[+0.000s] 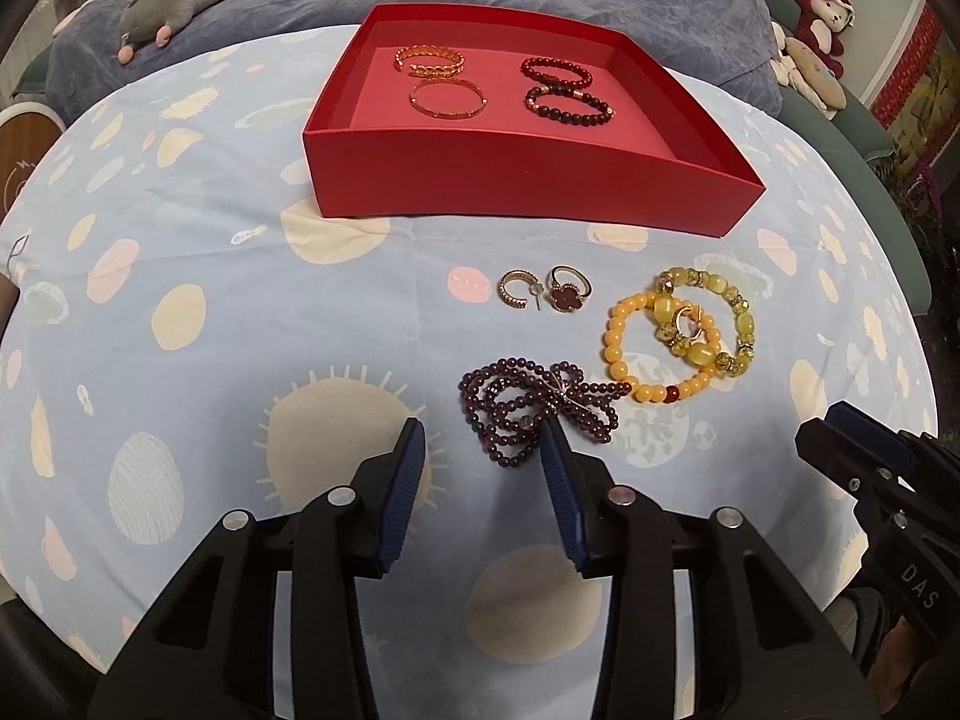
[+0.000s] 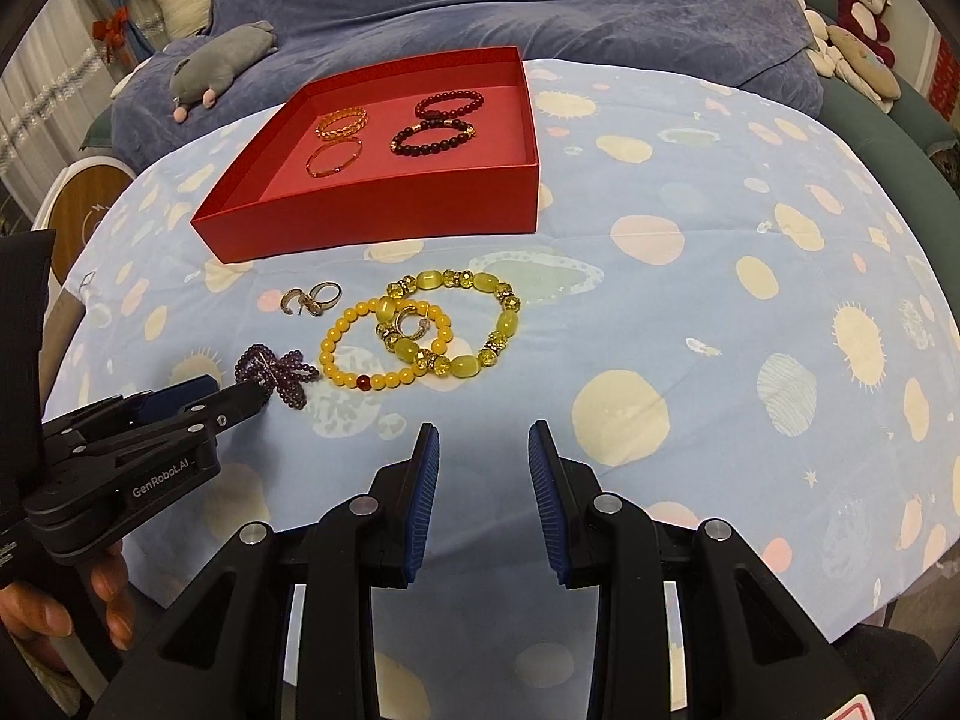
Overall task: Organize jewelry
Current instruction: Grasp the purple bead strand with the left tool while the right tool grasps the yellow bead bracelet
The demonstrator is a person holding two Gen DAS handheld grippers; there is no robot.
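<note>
My left gripper [image 1: 483, 435] is open and angled down at the cloth. A bundled purple bead strand [image 1: 528, 405] lies at its right fingertip, partly between the fingers, with neither pad pressing it. From the right wrist view, the left gripper [image 2: 231, 390] touches the purple bead strand [image 2: 276, 375]. My right gripper [image 2: 483, 438] is open with nothing between its fingers, just short of a yellow bead bracelet [image 2: 329, 354] and a chunky yellow-green bracelet [image 2: 507, 321]. A hoop earring [image 1: 516, 294] and a clover ring [image 1: 567, 294] lie nearer the red box [image 1: 516, 192].
The red box holds two gold bangles [image 1: 447, 99] and two dark bead bracelets [image 1: 567, 105]. A small earring [image 1: 684, 321] lies inside the yellow bracelets. Plush toys [image 1: 174, 0] sit on a blue blanket beyond the table. A hand [image 2: 36, 618] holds the left gripper.
</note>
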